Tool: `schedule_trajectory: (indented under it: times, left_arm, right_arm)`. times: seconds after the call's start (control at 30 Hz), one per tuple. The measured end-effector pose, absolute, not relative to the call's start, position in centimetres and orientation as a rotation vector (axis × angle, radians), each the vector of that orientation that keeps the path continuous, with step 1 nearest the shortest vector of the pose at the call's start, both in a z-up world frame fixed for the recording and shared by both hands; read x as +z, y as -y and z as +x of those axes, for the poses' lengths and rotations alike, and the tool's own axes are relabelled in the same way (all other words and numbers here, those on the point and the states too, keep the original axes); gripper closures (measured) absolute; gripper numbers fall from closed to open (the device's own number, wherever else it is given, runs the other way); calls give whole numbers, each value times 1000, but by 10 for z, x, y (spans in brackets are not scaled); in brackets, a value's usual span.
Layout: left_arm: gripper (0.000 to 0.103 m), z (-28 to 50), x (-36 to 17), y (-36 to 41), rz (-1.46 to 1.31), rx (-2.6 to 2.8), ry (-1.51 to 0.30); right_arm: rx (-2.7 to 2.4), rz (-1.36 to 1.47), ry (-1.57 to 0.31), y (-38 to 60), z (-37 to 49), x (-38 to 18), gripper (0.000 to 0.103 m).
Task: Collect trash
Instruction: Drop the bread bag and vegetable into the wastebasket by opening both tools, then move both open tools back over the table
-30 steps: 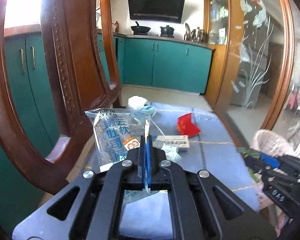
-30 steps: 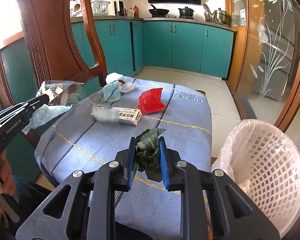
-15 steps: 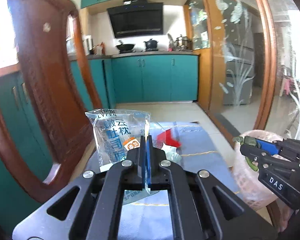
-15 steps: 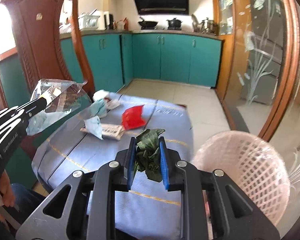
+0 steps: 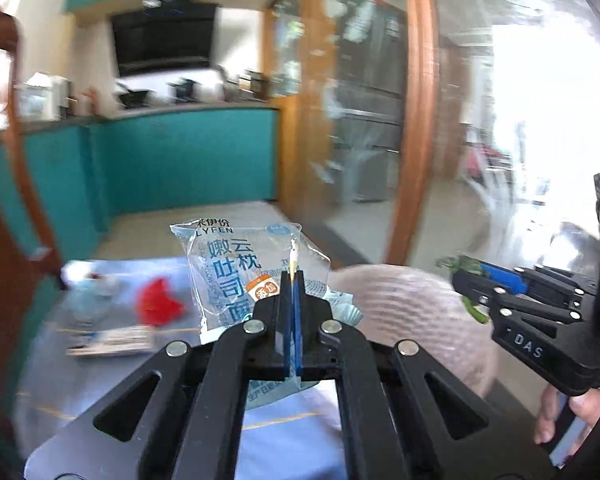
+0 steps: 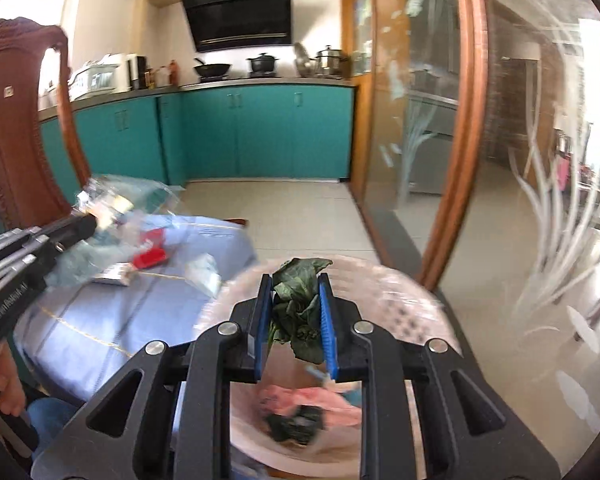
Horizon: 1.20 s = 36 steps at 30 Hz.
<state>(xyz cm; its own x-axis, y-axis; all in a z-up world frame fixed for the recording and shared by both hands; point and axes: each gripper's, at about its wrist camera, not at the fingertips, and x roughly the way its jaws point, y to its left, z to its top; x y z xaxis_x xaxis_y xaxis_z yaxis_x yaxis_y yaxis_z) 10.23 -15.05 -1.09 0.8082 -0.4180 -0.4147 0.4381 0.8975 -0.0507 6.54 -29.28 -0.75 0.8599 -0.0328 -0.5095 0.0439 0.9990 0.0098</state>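
Left gripper (image 5: 292, 280) clamped tight on a clear bread wrapper (image 5: 236, 276). Right gripper (image 6: 293, 292) pinches wilted greens (image 6: 298, 300) above the basket (image 6: 420, 312); tablecloth (image 6: 100, 312) litter beside.

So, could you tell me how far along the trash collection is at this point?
Done: some scraps already lie in the pink basket. In hand: the right gripper holds wilted green leaves above the basket; the left gripper clamps a clear bread wrapper. Left on the table: red wrapper, small box, crumpled tissues.
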Motion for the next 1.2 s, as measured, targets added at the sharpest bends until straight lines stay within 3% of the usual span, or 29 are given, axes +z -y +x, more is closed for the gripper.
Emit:
schedule_trajectory:
  times: [0.4,0.47,0.5,0.53,0.57,0.7,0.77,0.87,1.2]
  left_arm:
    - [97,148,-61,232,91,-611,-625]
    - [82,153,-68,234,99,-621,-653]
    - [56,153,-69,234,106,-615,-661]
    - [40,152,-70,231,109,-592,-657]
    - [37,150,-69,224,101,-570,-640]
    - [34,145,-63,192,105,-460,-616]
    - [33,148,-60,175,95,-401,-610]
    - [32,151,-57,145,78,-317,-593]
    - [28,163,-59,38,87,-80,-579]
  right_arm:
    - [-93,92,-556,340,52,-21,80]
    - [-96,108,-560,345,57,-24,80]
    - [-98,118,-569,347,60,-26,80]
    - [-98,126,-576,347,62,-27,80]
    - [-95,131,-583,347,63,-29,80]
    - [-84,125,-607,339,70,-38,72]
    - [-85,123,-625,335,73,-42,56]
    - [-70,120,-631,326,76,-45,47]
    - [-7,80,-626,284,90,-36,36]
